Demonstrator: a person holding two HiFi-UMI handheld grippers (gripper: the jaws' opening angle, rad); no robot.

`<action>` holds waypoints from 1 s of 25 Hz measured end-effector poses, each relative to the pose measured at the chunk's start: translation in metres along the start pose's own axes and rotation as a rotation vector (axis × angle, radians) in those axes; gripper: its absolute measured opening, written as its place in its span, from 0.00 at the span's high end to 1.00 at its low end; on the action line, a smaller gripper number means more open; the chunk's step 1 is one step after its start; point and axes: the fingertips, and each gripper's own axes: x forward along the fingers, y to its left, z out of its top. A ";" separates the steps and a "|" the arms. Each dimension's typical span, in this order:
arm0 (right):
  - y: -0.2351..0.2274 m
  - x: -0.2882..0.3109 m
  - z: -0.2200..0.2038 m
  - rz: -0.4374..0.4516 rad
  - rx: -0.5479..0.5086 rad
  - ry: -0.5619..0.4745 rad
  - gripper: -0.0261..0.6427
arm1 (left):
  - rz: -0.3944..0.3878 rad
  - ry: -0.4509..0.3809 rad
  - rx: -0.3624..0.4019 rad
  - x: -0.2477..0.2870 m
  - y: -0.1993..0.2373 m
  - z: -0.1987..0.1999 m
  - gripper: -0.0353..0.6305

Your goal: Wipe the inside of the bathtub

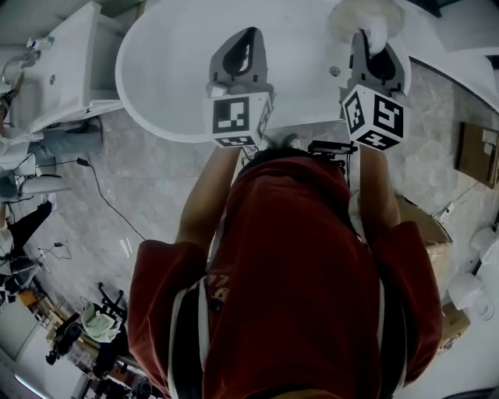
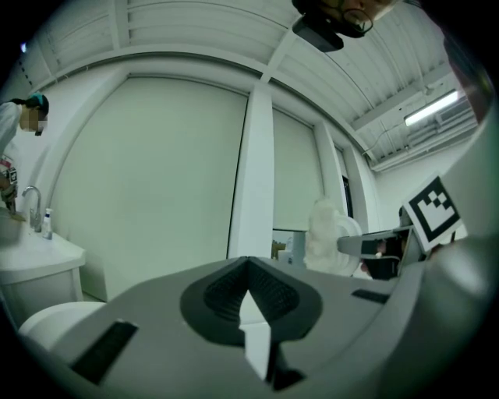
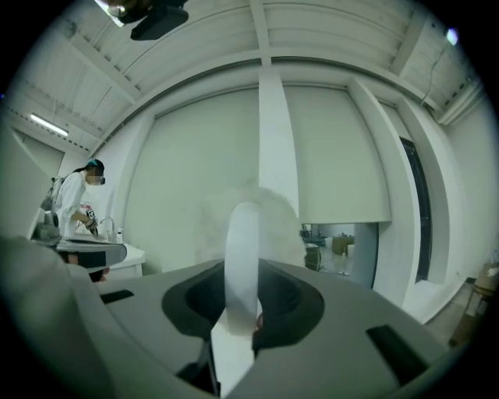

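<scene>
Bathtub [image 1: 168, 74] below: clamping a white fluffy cloth [image 1: 366, 17] in the right gripper [image 1: 373, 37] jaws toward its right edge; holding the left gripper [image 1: 248, 37] jaws closed, empty, above its middle.

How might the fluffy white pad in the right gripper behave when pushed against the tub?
The fluffy white pad looks soft, so it would probably squash. Its smooth white handle, clamped in the right gripper, seems stiffer.

A grey marbled floor [image 1: 156, 203] is carrying a white oval bathtub [image 1: 168, 74] with a white basin cabinet [image 1: 66, 58] just beside it. A black cable [image 1: 100, 189] is trailing across the tiles. 1 brown box [image 1: 477, 153] is lying at the right.
</scene>
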 end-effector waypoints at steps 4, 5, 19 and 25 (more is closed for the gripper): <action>-0.007 -0.012 0.010 0.034 0.025 -0.033 0.83 | 0.016 -0.020 0.003 0.000 -0.015 0.009 0.92; -0.007 -0.016 0.013 0.045 0.020 -0.044 0.83 | 0.021 -0.029 0.007 0.000 -0.019 0.013 0.92; 0.011 -0.050 0.038 0.086 -0.100 -0.247 0.83 | 0.103 -0.220 0.101 -0.020 -0.046 0.065 0.92; 0.016 -0.044 0.034 0.092 -0.121 -0.251 0.83 | 0.104 -0.238 0.098 -0.022 -0.048 0.065 0.92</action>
